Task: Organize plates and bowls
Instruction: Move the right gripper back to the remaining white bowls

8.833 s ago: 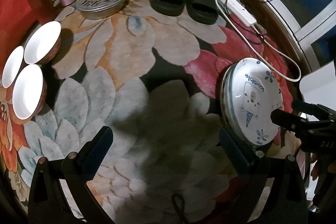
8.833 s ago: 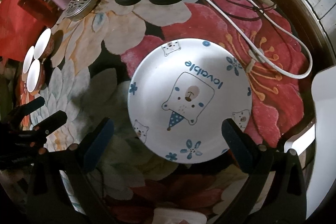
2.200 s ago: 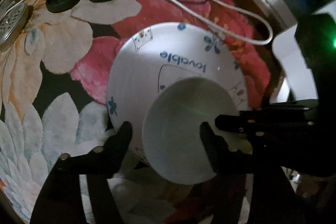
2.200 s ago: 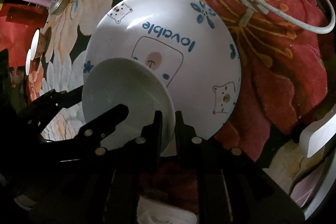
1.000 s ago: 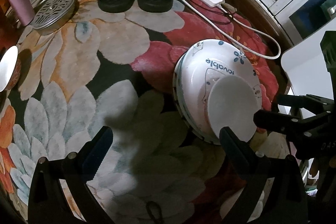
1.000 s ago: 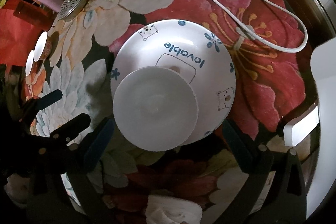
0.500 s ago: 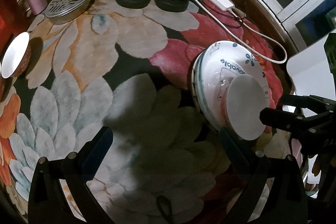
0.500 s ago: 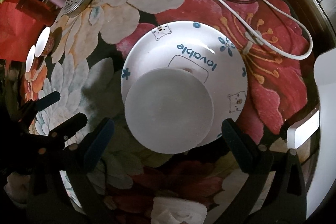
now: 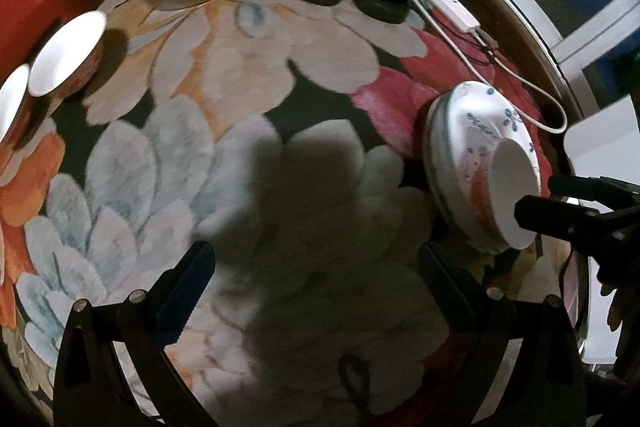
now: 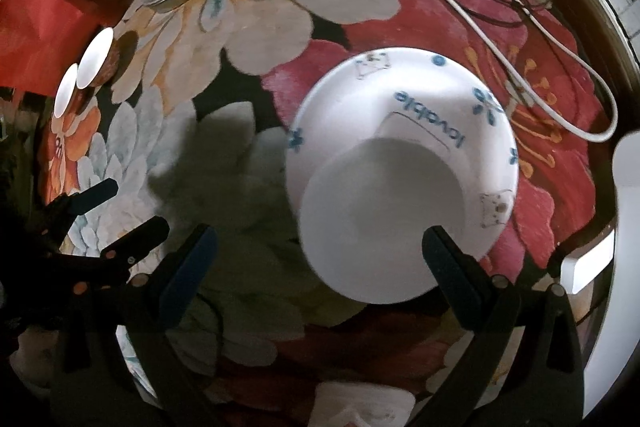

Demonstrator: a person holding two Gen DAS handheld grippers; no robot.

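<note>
One bowl sits on the "lovable" plate, just ahead of the right hand-held gripper, which hangs spread wide and empty above it. The left hand-held gripper is also spread and holds nothing, with the plate stack off to its right and two more bowls well apart on the far left of the floral rug. The bowl rests toward the near edge of the plate rather than in its middle, so setting another into it off-line could probably tip it or slide it off onto the rug. The white cable trails just beyond the plate and could snag a finger on a wide reach. Both views are blurred; how many plates lie stacked is unclear, and the second far bowl is cut by the frame edge.
</note>
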